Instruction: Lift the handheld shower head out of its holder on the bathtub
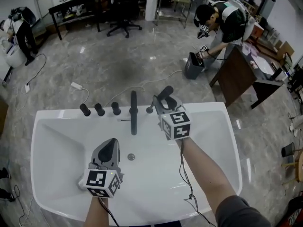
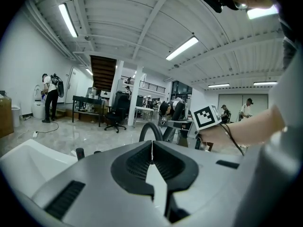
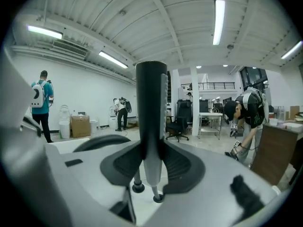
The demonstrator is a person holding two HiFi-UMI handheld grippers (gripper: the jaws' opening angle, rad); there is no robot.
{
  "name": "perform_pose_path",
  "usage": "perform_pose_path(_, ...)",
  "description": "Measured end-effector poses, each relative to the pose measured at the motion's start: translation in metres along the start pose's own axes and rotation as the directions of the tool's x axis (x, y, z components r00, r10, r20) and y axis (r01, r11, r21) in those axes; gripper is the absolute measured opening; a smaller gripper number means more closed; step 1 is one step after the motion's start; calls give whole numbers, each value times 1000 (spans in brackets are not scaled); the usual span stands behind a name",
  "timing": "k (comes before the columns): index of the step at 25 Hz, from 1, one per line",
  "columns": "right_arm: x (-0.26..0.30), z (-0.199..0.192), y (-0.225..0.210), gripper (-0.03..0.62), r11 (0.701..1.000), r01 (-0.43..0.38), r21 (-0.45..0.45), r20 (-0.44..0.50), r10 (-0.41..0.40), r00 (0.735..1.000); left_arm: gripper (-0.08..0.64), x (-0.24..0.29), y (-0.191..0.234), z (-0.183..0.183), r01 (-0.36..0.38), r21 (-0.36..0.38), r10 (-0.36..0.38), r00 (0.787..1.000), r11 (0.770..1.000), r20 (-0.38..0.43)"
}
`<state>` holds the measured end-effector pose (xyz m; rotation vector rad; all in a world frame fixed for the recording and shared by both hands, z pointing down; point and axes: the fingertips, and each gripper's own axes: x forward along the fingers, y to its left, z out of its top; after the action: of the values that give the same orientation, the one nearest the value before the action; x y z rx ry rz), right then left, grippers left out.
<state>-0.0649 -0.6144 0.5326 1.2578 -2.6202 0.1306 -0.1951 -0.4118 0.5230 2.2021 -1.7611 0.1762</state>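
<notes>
A white bathtub point(image 1: 47, 122) fills the head view, with a black spout point(image 1: 133, 112) and three black knobs point(image 1: 99, 109) on its far rim. My right gripper point(image 1: 161, 104) is shut on the dark handheld shower head point(image 1: 165, 92) and holds it upright above the rim, clear of the small black holder point(image 1: 149, 110). In the right gripper view the shower head point(image 3: 151, 108) stands between the jaws of the right gripper point(image 3: 151, 162), and its grey hose end runs down to the holder point(image 3: 157, 198). Over the basin my left gripper point(image 1: 110, 148) point(image 2: 151, 150) is shut and holds nothing.
The drain point(image 1: 131, 157) sits mid-basin. Beyond the tub a person point(image 1: 222, 22) bends over a grey bin point(image 1: 193, 66) beside a wooden desk point(image 1: 241, 74). A white cable point(image 1: 142, 86) trails across the floor. An office chair point(image 1: 124, 13) stands further back.
</notes>
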Motion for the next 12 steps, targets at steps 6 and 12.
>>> perform_pose_path(6,-58,50,17,141,1000,0,-26,49,2,999,17,-33,-12,43,16,10,-16,999,1000,49)
perform_pose_path(12,-111,79,44,141,999,36,13,97,-37,995,17,-68,-18,63,60,11,-61,996,998,61)
